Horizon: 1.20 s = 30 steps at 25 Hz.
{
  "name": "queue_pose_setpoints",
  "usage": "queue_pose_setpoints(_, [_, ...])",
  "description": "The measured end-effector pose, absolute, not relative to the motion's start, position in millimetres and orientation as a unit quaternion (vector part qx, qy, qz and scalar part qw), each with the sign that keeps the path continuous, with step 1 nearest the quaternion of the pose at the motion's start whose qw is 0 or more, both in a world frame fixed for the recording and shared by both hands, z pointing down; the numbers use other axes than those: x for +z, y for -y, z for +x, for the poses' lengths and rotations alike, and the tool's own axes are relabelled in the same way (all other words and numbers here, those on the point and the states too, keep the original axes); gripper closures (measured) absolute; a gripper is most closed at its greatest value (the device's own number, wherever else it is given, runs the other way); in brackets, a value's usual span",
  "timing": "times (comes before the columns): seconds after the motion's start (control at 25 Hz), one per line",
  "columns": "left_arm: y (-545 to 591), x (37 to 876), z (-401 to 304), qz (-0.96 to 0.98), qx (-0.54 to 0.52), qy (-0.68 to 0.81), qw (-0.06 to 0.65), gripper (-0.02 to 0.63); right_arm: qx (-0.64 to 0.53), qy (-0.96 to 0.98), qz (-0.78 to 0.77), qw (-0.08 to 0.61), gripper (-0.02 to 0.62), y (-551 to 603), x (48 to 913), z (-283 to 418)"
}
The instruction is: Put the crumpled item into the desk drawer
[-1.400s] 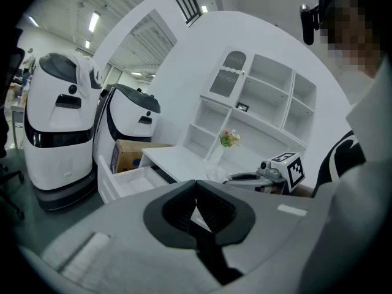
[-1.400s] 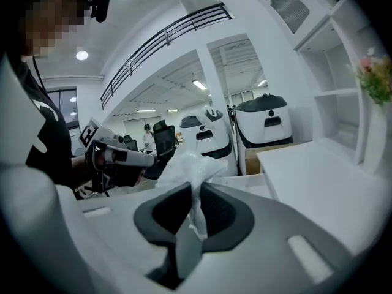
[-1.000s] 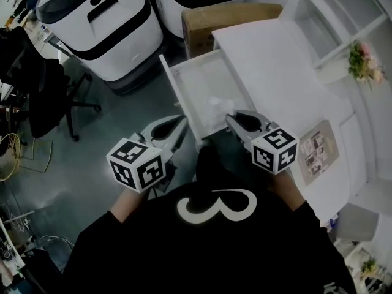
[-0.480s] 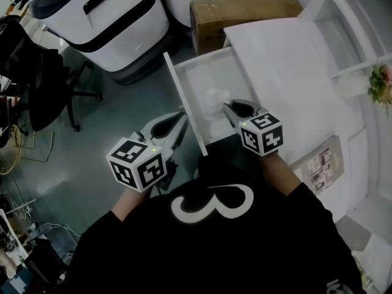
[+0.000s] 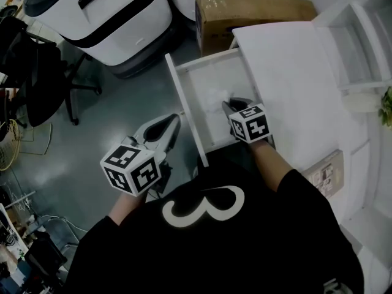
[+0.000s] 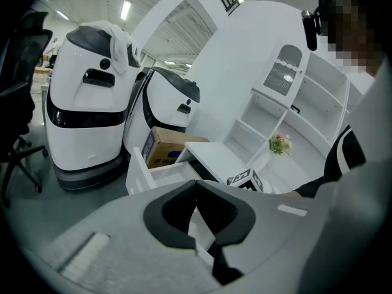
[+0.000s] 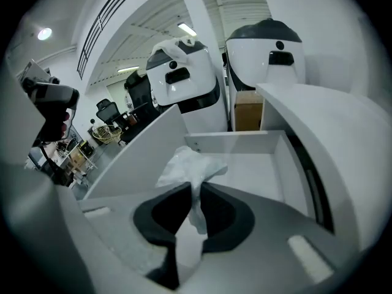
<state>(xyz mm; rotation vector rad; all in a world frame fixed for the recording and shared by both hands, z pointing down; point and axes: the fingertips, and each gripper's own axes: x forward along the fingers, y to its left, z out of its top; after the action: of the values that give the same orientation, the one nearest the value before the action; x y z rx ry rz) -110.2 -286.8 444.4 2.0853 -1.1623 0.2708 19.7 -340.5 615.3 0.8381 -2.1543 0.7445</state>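
Observation:
The white desk drawer (image 5: 195, 77) (image 7: 269, 164) stands pulled out from the white desk (image 5: 288, 72). A crumpled white plastic wad (image 5: 214, 97) (image 7: 187, 167) hangs over the drawer's inside, pinched in my right gripper (image 5: 228, 105) (image 7: 196, 192), which is shut on it. My left gripper (image 5: 173, 120) (image 6: 196, 192) hovers over the floor left of the drawer's front panel, jaws together with nothing between them.
A cardboard box (image 5: 251, 11) sits on the floor behind the drawer. Two white machines (image 5: 110, 17) stand at the back left, with an office chair (image 5: 43, 78) beside them. A booklet (image 5: 327, 173) lies on the desk's right, and shelves (image 5: 361, 48) rise beyond.
My right gripper has carried the wad forward, further in over the open drawer. The left gripper has stayed about where it was.

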Motion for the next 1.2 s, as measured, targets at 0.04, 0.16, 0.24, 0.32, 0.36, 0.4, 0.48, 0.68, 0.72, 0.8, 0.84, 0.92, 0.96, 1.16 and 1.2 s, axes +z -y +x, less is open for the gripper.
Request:
queue_pose_setpoints(0.04, [289.4,447.9,-112.5,0.806,0.106,0.454,0.364,0.597,0.294,0.827,0.323,0.354,0.546,343.0,624.9,19.8])
queue_pose_setpoints(0.16, [297.8,458.2,-120.9,0.797,0.107,0.465,0.371,0.597,0.311,0.815,0.319,0.371,0.546,348.7,651.8,19.3])
queue_pose_setpoints(0.24, [302.4,463.0,-127.4,0.79,0.106,0.473,0.375,0.597,0.316,0.809,0.314,0.383,0.546,351.0,666.1,17.9])
queue_pose_setpoints(0.32, [305.8,467.5,-133.4,0.785,0.105,0.48,0.378,0.597,0.321,0.803,0.311,0.394,0.546,353.7,679.1,17.7])
queue_pose_setpoints(0.36, [307.3,470.1,-136.4,0.782,0.105,0.483,0.38,0.597,0.322,0.801,0.309,0.4,0.546,355.2,685.2,17.6])
queue_pose_setpoints(0.4, [308.6,472.8,-139.2,0.779,0.106,0.485,0.382,0.597,0.323,0.798,0.307,0.405,0.546,357.0,690.9,17.3])
queue_pose_setpoints(0.48, [311.0,478.6,-144.4,0.774,0.107,0.49,0.387,0.597,0.325,0.794,0.304,0.414,0.545,360.8,700.9,16.2])
queue_pose_setpoints(0.68, [313.6,492.3,-152.4,0.763,0.111,0.495,0.4,0.597,0.338,0.781,0.295,0.434,0.543,363.2,721.6,13.3])
queue_pose_setpoints(0.72, [314.3,493.9,-153.3,0.762,0.111,0.496,0.401,0.597,0.338,0.78,0.293,0.437,0.543,363.4,724.4,13.1])
queue_pose_setpoints(0.8, [316.6,496.7,-155.0,0.759,0.11,0.498,0.404,0.597,0.338,0.778,0.289,0.443,0.54,365.0,728.8,12.7])
queue_pose_setpoints(0.84, [317.6,498.3,-155.5,0.758,0.11,0.499,0.405,0.597,0.339,0.777,0.288,0.445,0.54,365.5,730.9,13.1])
queue_pose_setpoints(0.92, [319.0,501.7,-156.2,0.756,0.11,0.499,0.409,0.597,0.343,0.775,0.287,0.446,0.535,366.5,734.6,14.2])
queue_pose_setpoints(0.96, [319.8,503.2,-156.9,0.756,0.11,0.498,0.41,0.597,0.346,0.775,0.287,0.445,0.532,367.5,736.0,14.2])
queue_pose_setpoints(1.16, [323.2,506.2,-159.3,0.756,0.112,0.496,0.412,0.597,0.352,0.77,0.294,0.444,0.482,373.7,738.1,15.5])
queue_pose_setpoints(1.2, [323.0,506.2,-159.0,0.756,0.113,0.495,0.413,0.597,0.351,0.769,0.296,0.444,0.473,374.2,738.2,16.4])
